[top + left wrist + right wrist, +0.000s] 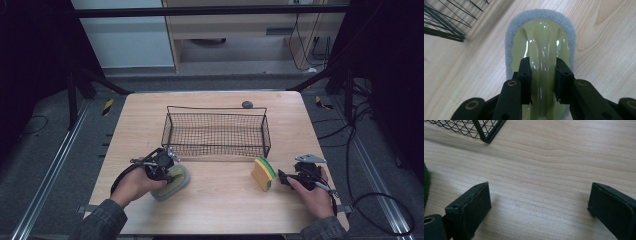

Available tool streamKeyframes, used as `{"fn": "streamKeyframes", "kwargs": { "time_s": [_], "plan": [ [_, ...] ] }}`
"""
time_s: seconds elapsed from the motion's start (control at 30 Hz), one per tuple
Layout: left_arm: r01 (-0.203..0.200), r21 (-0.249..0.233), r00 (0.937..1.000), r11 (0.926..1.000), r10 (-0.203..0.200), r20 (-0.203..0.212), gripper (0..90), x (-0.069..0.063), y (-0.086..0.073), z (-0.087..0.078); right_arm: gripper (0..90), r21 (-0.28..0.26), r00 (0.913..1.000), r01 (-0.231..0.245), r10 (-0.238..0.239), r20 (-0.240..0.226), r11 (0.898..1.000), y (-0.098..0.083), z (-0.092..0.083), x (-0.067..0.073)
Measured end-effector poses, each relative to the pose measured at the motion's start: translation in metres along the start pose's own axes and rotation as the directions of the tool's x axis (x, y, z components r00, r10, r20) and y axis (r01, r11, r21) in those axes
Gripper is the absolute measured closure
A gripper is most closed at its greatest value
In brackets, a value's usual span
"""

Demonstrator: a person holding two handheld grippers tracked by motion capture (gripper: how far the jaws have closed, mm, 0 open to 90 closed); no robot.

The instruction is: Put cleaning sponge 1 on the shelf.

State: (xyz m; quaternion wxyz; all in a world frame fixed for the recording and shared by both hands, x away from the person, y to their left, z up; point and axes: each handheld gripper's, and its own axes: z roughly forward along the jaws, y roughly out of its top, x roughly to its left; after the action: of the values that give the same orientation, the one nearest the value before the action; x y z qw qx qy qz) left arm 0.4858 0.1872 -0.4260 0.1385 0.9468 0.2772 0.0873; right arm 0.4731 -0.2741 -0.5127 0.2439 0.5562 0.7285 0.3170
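**Left gripper clamped on the scrubber's handle, right gripper wide apart beside the sponge**

The pale wooden table [220, 200] takes up the middle of the room, with two forearms coming in over its near edge. Toward the far half of it stands a black wire-mesh basket [216, 131], rectangular and open at the top, and just behind the basket's far rim lies a small dark grey rounded object [247, 104], too small to tell what it is.

In front of the basket's left corner lies the oval scrubbing pad with a grey fleece rim and a glossy pale green plastic handle [541, 37], flat on the wood. The left gripper [159, 167] sits over it, and the left gripper view has its two black jaws pressed tight against either side of the raised green handle.

Off to the right, just in front of the basket's right corner, a yellow sponge with a green scouring layer [263, 174] stands on its edge. The right gripper [285, 179] rests close beside it without touching, its jaws standing wide apart over bare wood, nothing between them
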Motion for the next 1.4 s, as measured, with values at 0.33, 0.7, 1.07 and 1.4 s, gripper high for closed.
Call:
{"fn": "streamKeyframes", "kwargs": {
  "time_s": [0.33, 0.7, 1.07, 1.4],
  "plan": [
    [-0.149, -0.043, 0.9717, 0.9879, 0.139, -0.191, 70.5, -0.012, -0.014, -0.033, 4.4, 0.002, 1.0, -0.006, 0.006, 0.0, 1.0, 0.0, 0.0, 0.001],
    [-0.21, -0.124, 0.9475, 0.9698, 0.17, -0.271, 70.5, -0.003, -0.009, -0.059, 4.4, 0.002, 1.0, -0.006, 0.006, 0.0, 1.0, 0.0, 0.0, 0.001],
    [-0.258, -0.14, 0.9297, 0.9558, 0.207, -0.305, 70.5, 0.007, 0.004, -0.074, 1.5, 0.01, 0.9999, 0.0, 0.0, -0.014, 1.0, 0.001, 0.001, 0.002],
    [-0.294, -0.166, 0.9033, 0.9413, 0.217, -0.37, 70.5, 0.018, 0.022, -0.094, 1.0, 0.012, 0.9999, 0.002, -0.002, -0.013, 1.0, 0.001, 0.001, 0.002]
  ]
}}
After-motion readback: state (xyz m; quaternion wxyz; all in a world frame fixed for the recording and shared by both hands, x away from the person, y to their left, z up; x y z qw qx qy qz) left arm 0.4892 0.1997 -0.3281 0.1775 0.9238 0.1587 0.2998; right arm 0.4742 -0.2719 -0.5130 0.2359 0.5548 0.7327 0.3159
